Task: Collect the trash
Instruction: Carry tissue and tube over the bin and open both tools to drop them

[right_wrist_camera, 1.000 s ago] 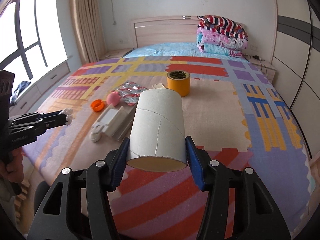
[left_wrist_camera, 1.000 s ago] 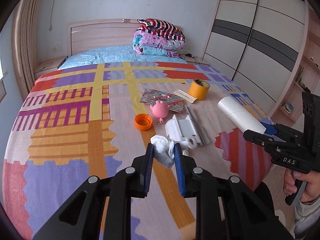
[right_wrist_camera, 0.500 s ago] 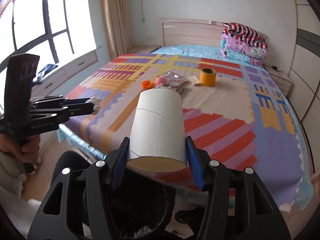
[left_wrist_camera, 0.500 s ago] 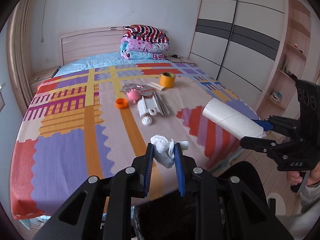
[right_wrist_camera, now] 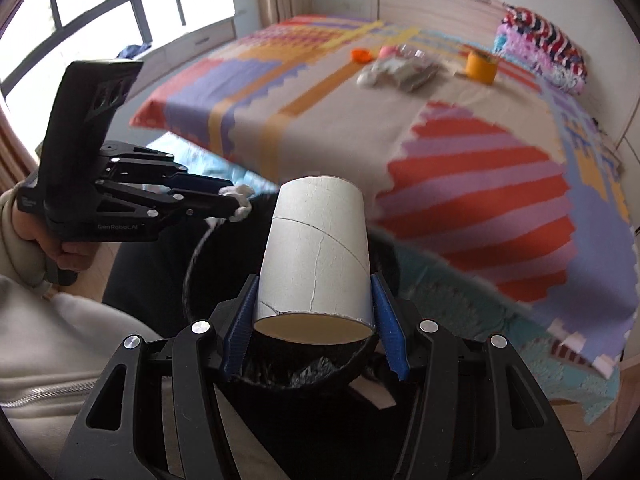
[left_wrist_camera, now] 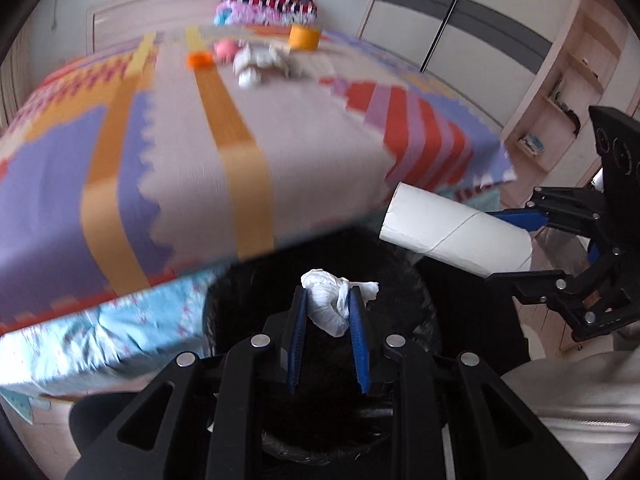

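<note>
Pinching a crumpled white tissue (left_wrist_camera: 328,306) between the left gripper (left_wrist_camera: 329,322) pads, above a black-lined trash bin (left_wrist_camera: 404,292). Clamping a cardboard tube (right_wrist_camera: 316,256) in the right gripper (right_wrist_camera: 316,322), over the same bin beside the bed (right_wrist_camera: 360,128).

The only readable lettering is "GenRobot.AI", faint, in grey on the black side of the left gripper (right_wrist_camera: 236,205) body, seen from the right wrist view; nothing else carries legible text
</note>
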A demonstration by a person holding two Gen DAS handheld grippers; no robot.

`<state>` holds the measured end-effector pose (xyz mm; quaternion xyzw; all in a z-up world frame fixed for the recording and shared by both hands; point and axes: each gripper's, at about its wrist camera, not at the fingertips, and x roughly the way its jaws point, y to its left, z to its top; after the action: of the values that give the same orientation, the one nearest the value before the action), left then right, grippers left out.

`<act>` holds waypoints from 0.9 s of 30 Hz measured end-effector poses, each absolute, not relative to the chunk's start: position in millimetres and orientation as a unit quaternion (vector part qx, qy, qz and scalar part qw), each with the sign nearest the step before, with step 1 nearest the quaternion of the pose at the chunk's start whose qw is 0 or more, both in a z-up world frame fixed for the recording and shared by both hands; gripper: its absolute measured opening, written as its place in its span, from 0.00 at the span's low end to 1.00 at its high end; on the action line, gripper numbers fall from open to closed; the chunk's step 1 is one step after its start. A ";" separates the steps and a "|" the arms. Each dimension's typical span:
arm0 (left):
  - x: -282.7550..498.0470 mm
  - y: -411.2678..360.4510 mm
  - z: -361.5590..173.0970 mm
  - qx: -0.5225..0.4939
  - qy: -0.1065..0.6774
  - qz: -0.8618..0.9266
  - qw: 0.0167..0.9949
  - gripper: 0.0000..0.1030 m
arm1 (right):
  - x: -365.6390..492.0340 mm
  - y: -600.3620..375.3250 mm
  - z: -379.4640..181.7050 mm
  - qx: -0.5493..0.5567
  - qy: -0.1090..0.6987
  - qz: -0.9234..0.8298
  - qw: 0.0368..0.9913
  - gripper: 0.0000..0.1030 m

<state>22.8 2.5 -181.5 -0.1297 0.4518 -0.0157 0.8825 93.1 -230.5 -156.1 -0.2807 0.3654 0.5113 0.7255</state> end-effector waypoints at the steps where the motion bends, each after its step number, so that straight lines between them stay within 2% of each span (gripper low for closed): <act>1: 24.1 1.0 -190.4 -0.126 0.462 -0.015 0.878 0.20 | 94.5 -227.0 -166.1 -0.286 0.379 0.509 0.718 0.53; 6: 31.3 -7.8 -233.9 -0.107 0.516 -0.007 0.850 0.20 | 101.2 -210.1 -207.2 -0.306 0.431 0.501 0.686 0.53; 15: 42.5 -37.0 -281.4 -0.039 0.582 -0.010 0.813 0.20 | 101.5 -174.3 -265.3 -0.371 0.462 0.480 0.647 0.53; 27: 43.3 -41.6 -299.9 -0.033 0.608 -0.013 0.794 0.20 | 92.7 -164.5 -298.1 -0.377 0.492 0.481 0.620 0.54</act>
<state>43.3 -41.6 -299.9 -0.0325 0.6075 -0.0129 0.7935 92.7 -164.5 -298.1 -0.3773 0.4921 0.4806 0.6201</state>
